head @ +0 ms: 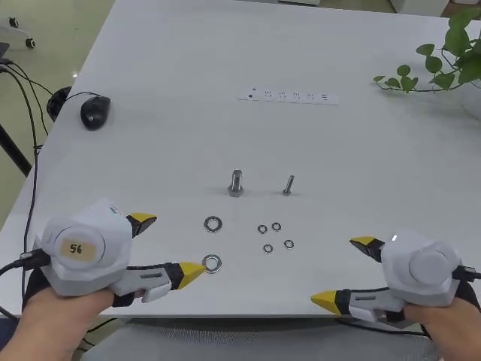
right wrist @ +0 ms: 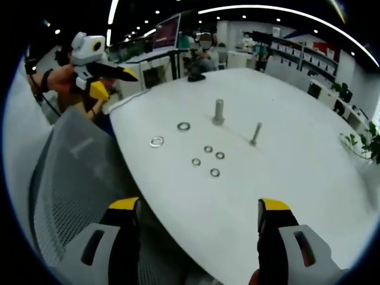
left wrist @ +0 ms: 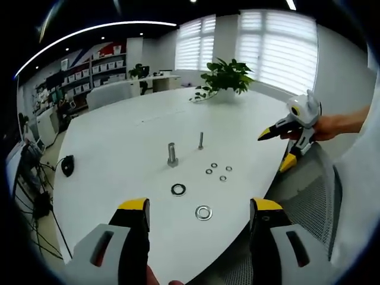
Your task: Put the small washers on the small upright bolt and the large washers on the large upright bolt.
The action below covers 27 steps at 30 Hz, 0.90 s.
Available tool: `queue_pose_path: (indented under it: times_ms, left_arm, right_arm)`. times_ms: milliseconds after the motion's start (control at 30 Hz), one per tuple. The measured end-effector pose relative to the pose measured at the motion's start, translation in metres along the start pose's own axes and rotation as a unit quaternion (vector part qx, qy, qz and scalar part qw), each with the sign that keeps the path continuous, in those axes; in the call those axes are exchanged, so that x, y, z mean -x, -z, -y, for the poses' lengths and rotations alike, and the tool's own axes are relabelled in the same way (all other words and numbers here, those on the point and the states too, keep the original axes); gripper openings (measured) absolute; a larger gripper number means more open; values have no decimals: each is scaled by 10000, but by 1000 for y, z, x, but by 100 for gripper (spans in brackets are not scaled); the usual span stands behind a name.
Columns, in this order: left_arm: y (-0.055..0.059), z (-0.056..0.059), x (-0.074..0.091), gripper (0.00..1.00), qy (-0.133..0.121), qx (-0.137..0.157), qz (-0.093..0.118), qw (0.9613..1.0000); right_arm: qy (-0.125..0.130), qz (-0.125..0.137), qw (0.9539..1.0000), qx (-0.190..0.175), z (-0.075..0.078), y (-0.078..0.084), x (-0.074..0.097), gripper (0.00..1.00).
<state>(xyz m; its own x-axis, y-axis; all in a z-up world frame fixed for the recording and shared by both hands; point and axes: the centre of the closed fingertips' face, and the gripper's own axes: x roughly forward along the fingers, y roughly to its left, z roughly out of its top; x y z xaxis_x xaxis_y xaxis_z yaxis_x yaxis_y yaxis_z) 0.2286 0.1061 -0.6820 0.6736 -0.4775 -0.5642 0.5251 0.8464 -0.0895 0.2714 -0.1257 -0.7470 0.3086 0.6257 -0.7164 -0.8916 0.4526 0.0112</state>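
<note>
I hold left gripper (head: 178, 243) jaws open, empty; nearer large washer (head: 212, 263) just right of one tip | right gripper (head: 334, 271) jaws open, empty; small washers (head: 268, 248) far-left, apart

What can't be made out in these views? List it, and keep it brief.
- Head view, small washers: too small to tell their thickness or whether they all match.
- Head view, small bolt: too small to show its threads.
- Head view, plant: cut off by the top and right edges.
- Head view, left gripper: cannot tell whether its lower tip touches the near large washer.
</note>
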Motion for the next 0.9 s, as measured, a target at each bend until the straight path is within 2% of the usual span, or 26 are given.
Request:
queue_pose_path:
  times_ms: [300,567,733,833,900]
  left_arm:
    - [-1,-4,2,67,-47,209,99,9997]
    - [3,-2,5,67,-83,330,137,9993]
    - [3,0,6,66,-84,344,134,9993]
    - [1,-3,8,66,-122,362,167,9991]
    - [0,-5,9,66,-146,377,187,9990]
  right_arm:
    - [9,-136,9999,-80,4,3,-4,76]
    - [32,-54,9999,-150,11,-4,-4,73]
    - [112,86,9994,-317,21,-8,-9,66]
    - [120,31,9996,-248,26,-11,-15,60]
    - [43,84,9997,-207,26,-16,-19,59]
